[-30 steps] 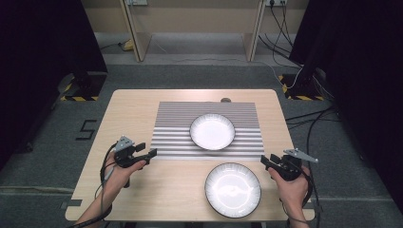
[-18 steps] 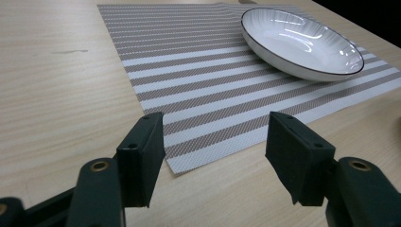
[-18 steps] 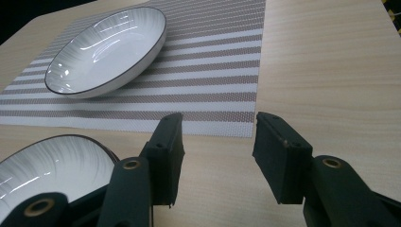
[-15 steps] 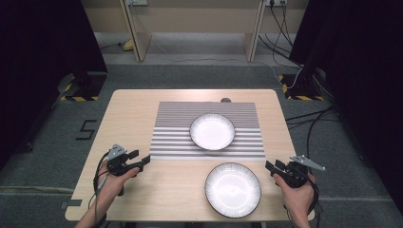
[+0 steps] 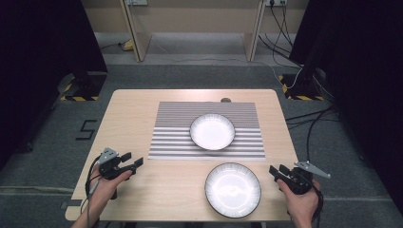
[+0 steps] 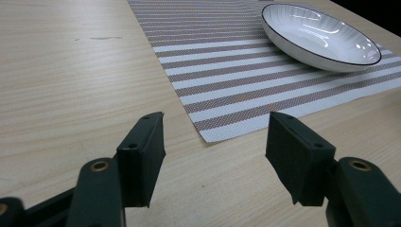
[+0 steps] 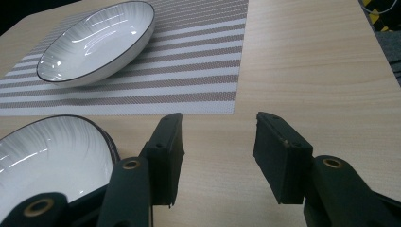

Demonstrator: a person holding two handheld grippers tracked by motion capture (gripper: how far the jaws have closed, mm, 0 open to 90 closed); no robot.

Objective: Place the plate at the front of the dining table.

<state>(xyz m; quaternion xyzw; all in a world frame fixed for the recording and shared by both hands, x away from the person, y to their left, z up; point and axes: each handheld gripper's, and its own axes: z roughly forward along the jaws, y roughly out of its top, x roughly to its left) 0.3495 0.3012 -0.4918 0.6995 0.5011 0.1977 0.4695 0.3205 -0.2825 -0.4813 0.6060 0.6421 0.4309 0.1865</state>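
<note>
So here's my setup: both grippers are hanging empty near the front edge of the tabletop (image 5: 133, 104), my left gripper (image 5: 134, 160) by the front-left corner and my right gripper (image 5: 278, 170) by the front-right, jaws spread wide on each. The near plate (image 5: 233, 190) sits on bare wood at the front edge, right of centre, just beside my right gripper. The far plate (image 5: 212, 131) rests on the striped placemat (image 5: 171, 128) around the middle of the tabletop.

Both look like glazed ceramic, so I'd guess stiff, a bit heavy, slick and definitely breakable, though from this glare I can't be sure of the material. I'd pinch the near plate at its raised dark rim, one jaw over and one under, and keep it level so it doesn't slide out
</note>
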